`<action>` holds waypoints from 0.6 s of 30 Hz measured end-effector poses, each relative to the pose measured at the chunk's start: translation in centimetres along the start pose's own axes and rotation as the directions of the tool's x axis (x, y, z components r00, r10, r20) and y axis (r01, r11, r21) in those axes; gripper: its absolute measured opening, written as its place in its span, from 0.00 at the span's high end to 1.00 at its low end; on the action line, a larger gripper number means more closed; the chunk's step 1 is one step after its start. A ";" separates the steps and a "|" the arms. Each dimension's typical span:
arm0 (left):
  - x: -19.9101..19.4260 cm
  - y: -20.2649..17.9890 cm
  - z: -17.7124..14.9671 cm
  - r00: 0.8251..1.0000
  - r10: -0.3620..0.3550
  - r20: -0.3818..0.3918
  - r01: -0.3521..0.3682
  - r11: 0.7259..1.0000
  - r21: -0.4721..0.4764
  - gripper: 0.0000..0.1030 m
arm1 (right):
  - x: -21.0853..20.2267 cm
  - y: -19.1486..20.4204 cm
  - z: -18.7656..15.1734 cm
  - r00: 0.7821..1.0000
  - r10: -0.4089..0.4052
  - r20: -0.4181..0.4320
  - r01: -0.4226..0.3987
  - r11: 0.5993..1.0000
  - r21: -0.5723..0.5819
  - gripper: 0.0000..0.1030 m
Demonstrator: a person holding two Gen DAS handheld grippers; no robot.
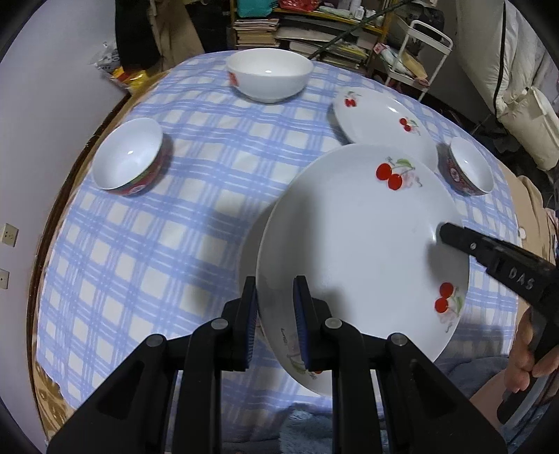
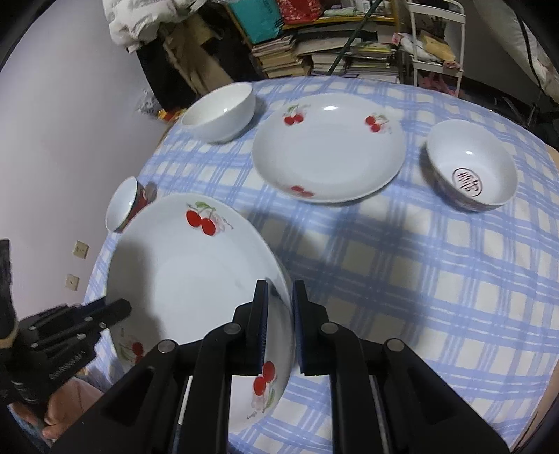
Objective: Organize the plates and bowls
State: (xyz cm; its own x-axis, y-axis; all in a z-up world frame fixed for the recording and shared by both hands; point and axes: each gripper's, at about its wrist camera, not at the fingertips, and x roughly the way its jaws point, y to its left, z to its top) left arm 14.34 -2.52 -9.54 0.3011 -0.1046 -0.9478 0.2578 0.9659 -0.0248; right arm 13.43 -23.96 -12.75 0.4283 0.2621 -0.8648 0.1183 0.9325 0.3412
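Nearest in both views was the cherry plate [image 1: 360, 244], lifted off the table and tilted, w/ a gripper on each side of its rim. The left gripper [image 1: 276, 324] had its two blue-padded fingers [image 1: 302, 324] closed around the plate's left rim, one finger under and one over; same plate in the right wrist view [image 2: 188, 279], where the right gripper [image 2: 281, 328] pinched the opposite rim betw. its fingers [image 2: 261, 328] the same way. Each camera also caught the other gripper's tip on the far edge of the plate. The plate hung over the near part of the round table, which had a blue-and-white checked cloth [image 1: 139, 227]. Farther back, a second cherry plate [image 2: 328, 150] lay flat on the cloth, approx. center. To its right sat a white bowl w/ a red mark inside [image 2: 471, 167]; at the table's left edge a small bowl w/ a red outside [image 1: 129, 157]. At the far side stood a plain white bowl [image 1: 269, 73], just left of the flat plate. Beyond the table: stacked books [image 1: 256, 33] and a white cart [image 1: 419, 52].
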 end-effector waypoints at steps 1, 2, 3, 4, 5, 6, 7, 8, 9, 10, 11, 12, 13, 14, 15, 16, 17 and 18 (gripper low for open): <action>0.1 0.2 -0.1 1.000 0.006 -0.001 -0.006 1.000 -0.002 0.81 | 0.5 0.4 -0.2 1.000 -0.014 -0.009 0.014 1.000 -0.011 0.85; 0.3 0.4 -0.1 1.000 0.010 -0.002 -0.010 1.000 -0.008 0.81 | 1.0 0.8 -0.3 1.000 -0.022 -0.014 0.021 1.000 -0.019 0.85; 0.5 0.6 -0.2 1.000 0.012 -0.004 -0.012 1.000 -0.013 0.81 | 1.3 0.9 -0.5 1.000 -0.022 -0.016 0.021 1.000 -0.021 0.85; 0.7 1.0 -0.3 1.000 0.010 -0.008 -0.010 1.000 -0.024 0.81 | 1.6 1.0 -0.6 1.000 -0.022 -0.020 0.022 1.000 -0.021 0.85; 1.0 1.2 -0.4 1.000 0.005 -0.013 -0.005 0.999 -0.033 0.81 | 1.8 1.1 -0.7 0.999 -0.024 -0.023 0.023 0.999 -0.022 0.85; 1.1 1.4 -0.4 1.000 0.001 -0.016 -0.002 0.999 -0.039 0.81 | 2.1 1.2 -0.8 0.999 -0.027 -0.024 0.026 0.999 -0.025 0.85; 1.3 1.5 -0.5 1.000 0.000 -0.021 -0.001 0.999 -0.043 0.81 | 2.4 1.3 -0.8 0.999 -0.031 -0.026 0.030 0.999 -0.030 0.85; 1.5 1.6 -0.6 1.000 0.004 -0.022 -0.005 0.999 -0.046 0.81 | 2.6 1.5 -0.8 0.999 -0.033 -0.027 0.032 0.999 -0.033 0.85; 1.7 1.7 -0.7 1.000 0.010 -0.024 -0.011 0.999 -0.046 0.81 | 2.7 1.5 -0.8 0.999 -0.032 -0.026 0.031 0.999 -0.033 0.85; 1.9 1.8 -0.8 1.000 0.013 -0.025 -0.014 0.999 -0.046 0.81 | 2.9 1.6 -0.8 0.999 -0.033 -0.025 0.032 0.999 -0.034 0.85; 2.1 1.8 -0.8 0.999 0.016 -0.028 -0.018 0.999 -0.045 0.81 | 3.0 1.7 -0.8 0.999 -0.034 -0.024 0.034 0.999 -0.036 0.85; 2.2 1.8 -0.8 0.999 0.017 -0.031 -0.019 0.999 -0.046 0.81 | 3.1 1.7 -0.8 0.999 -0.036 -0.021 0.035 0.999 -0.038 0.85; 2.4 1.9 -0.9 0.999 0.017 -0.034 -0.018 0.999 -0.048 0.81 | 3.2 1.7 -0.7 0.999 -0.036 -0.019 0.035 0.999 -0.039 0.85; 2.7 1.9 -0.9 0.999 0.013 -0.040 -0.015 0.998 -0.053 0.81 | 3.3 1.7 -0.6 0.999 -0.036 -0.018 0.035 0.999 -0.038 0.85; 2.9 1.9 -0.9 0.999 0.011 -0.046 -0.013 0.998 -0.055 0.81 | 3.4 1.7 -0.6 0.999 -0.036 -0.019 0.035 0.999 -0.036 0.85; 3.1 1.9 -0.9 0.999 0.010 -0.053 -0.013 0.998 -0.053 0.81 | 3.5 1.6 -0.6 0.999 -0.036 -0.019 0.035 0.999 -0.034 0.85; 3.2 1.9 -0.9 0.998 0.009 -0.054 -0.012 0.998 -0.055 0.81 | 3.6 1.5 -0.6 0.999 -0.035 -0.020 0.034 0.999 -0.031 0.85; 3.3 1.8 -0.9 0.998 0.014 -0.056 -0.017 0.999 -0.049 0.81 | 3.7 1.4 -0.5 0.999 -0.033 -0.022 0.033 0.999 -0.026 0.85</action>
State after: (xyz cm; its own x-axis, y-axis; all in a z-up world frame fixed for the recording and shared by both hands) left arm 15.00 -0.93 -13.01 0.2526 -0.0778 -0.9645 0.2076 0.9779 -0.0245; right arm 14.71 -21.58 -15.69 0.4044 0.2362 -0.8835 0.1087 0.9468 0.3028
